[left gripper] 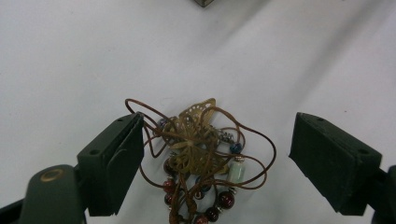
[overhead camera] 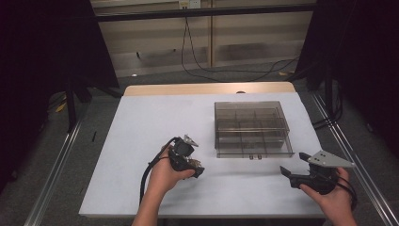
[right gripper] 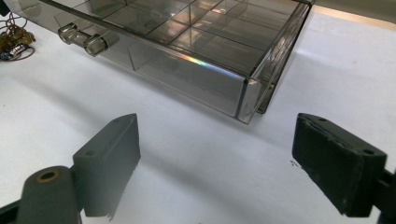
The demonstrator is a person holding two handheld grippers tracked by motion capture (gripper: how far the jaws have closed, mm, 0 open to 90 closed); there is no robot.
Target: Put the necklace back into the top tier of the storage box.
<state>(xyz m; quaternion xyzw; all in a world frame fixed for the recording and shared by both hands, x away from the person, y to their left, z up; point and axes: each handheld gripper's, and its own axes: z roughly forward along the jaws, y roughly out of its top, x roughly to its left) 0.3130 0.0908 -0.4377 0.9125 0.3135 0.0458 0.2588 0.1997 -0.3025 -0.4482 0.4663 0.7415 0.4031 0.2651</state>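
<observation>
Now | left gripper [left gripper: 212, 158] open astride necklace [left gripper: 201, 158], ungrasped | right gripper [right gripper: 215, 163] open, empty, near drawer box [right gripper: 196, 65] | stowing pending

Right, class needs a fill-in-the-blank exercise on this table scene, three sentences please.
1. The left tool has its jaws ____ around the necklace.
2. The necklace lies on the white ____.
3. The smoky clear box is split into ____.

Missing words: open; table; compartments
</observation>
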